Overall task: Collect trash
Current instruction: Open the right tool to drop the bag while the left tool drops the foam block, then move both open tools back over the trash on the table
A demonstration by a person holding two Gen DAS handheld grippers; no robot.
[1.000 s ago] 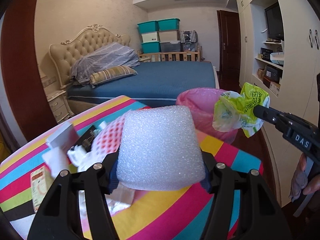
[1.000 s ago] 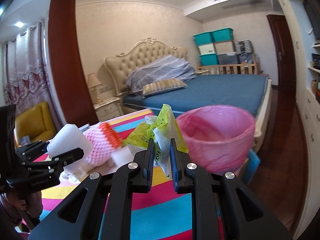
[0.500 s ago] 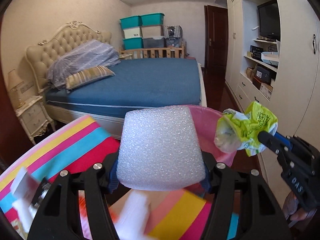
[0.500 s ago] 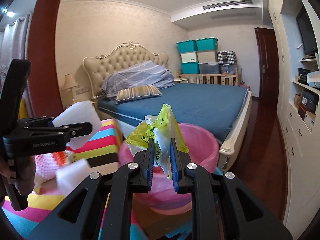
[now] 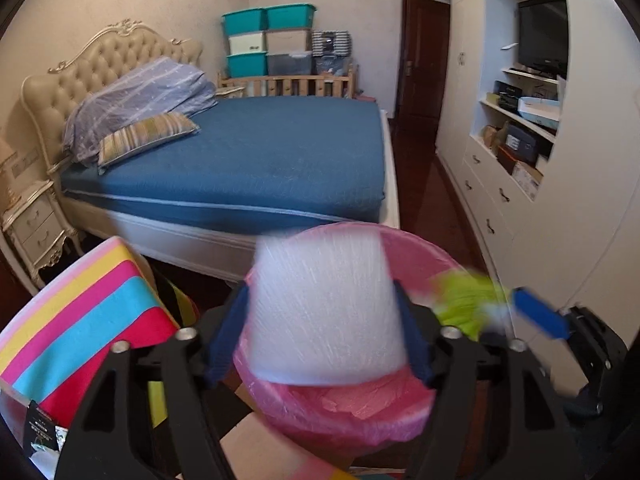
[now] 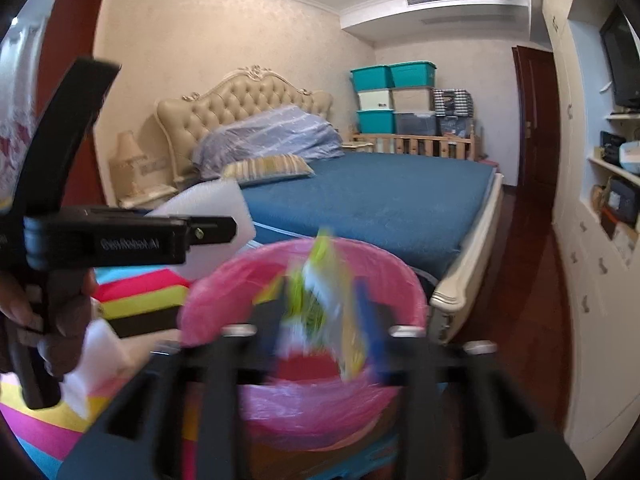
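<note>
Blue quilted bed with a cream tufted headboard (image 5: 248,160) fills the far part of the room, and a table under a striped cloth of pink, yellow, blue and red bands (image 5: 92,312) is seen at the lower left. Between them stands a round bin lined with a pink plastic bag (image 5: 352,412), its rim below both tools. The left gripper (image 5: 324,320) is held over the bin with a white foam block (image 5: 324,312) between its blue pads; its jaws have just been opening, and the block, smeared by blur, appears to sit loose between them — contact cannot be told for certain. The right gripper (image 6: 324,316) is over the bin too; its jaws have just been opening and stand spread, with a crumpled green-and-white plastic wrapper (image 6: 324,300) blurred in the gap, apparently released above the pink liner
</note>
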